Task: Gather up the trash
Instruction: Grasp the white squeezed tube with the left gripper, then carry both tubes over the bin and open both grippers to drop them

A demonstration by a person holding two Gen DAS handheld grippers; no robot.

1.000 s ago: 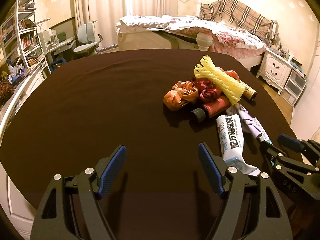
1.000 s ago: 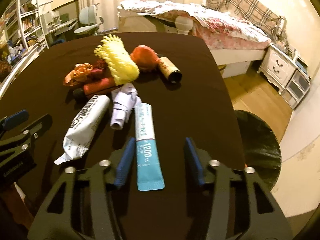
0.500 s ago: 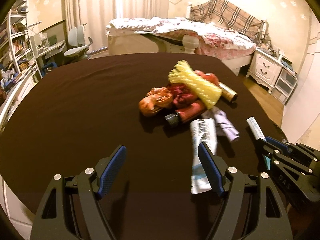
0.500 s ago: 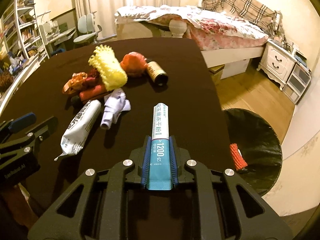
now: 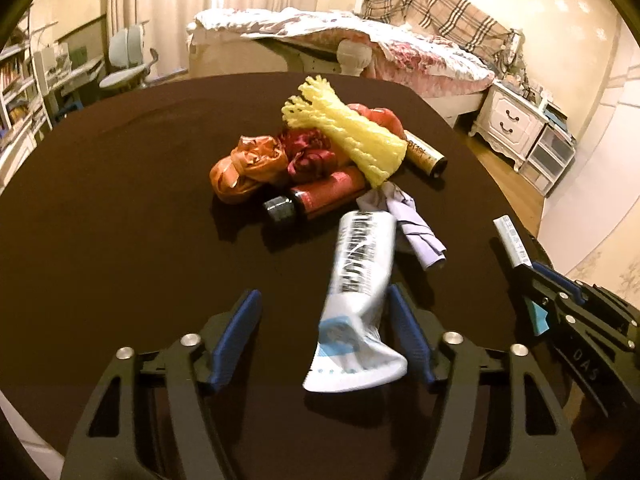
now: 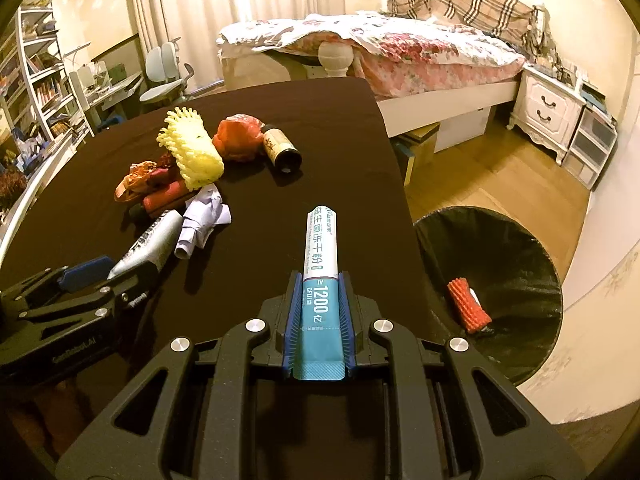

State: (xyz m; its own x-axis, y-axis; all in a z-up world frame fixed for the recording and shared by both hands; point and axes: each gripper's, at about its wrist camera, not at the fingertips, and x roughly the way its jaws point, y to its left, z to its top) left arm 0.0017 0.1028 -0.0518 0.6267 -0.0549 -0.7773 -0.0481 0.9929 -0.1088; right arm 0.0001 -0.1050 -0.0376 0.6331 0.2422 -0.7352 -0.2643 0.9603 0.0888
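Note:
A white-and-grey sachet (image 5: 362,276) lies on the dark table (image 5: 120,208), its crimped end between the jaws of my left gripper (image 5: 324,328). Those jaws are closing; the left pad still stands clear of the sachet. My right gripper (image 6: 320,300) is shut on a blue-and-white stick sachet (image 6: 321,248), held above the table near its right edge. Beyond lie a yellow foam net (image 5: 348,136), an orange wrapper (image 5: 244,168), a red bottle (image 5: 326,196), crumpled lilac paper (image 5: 416,224) and a brown tube (image 5: 424,152).
A bin with a black liner (image 6: 504,248) stands on the floor right of the table, with a red foam net (image 6: 468,308) inside. A bed, a white nightstand (image 6: 552,108) and shelves ring the room. My right gripper (image 5: 534,280) shows beside the left one.
My right gripper shut on the blue sachet, lifted it and carried it toward the table's right edge. My left gripper moved up to the white sachet and its jaws narrowed.

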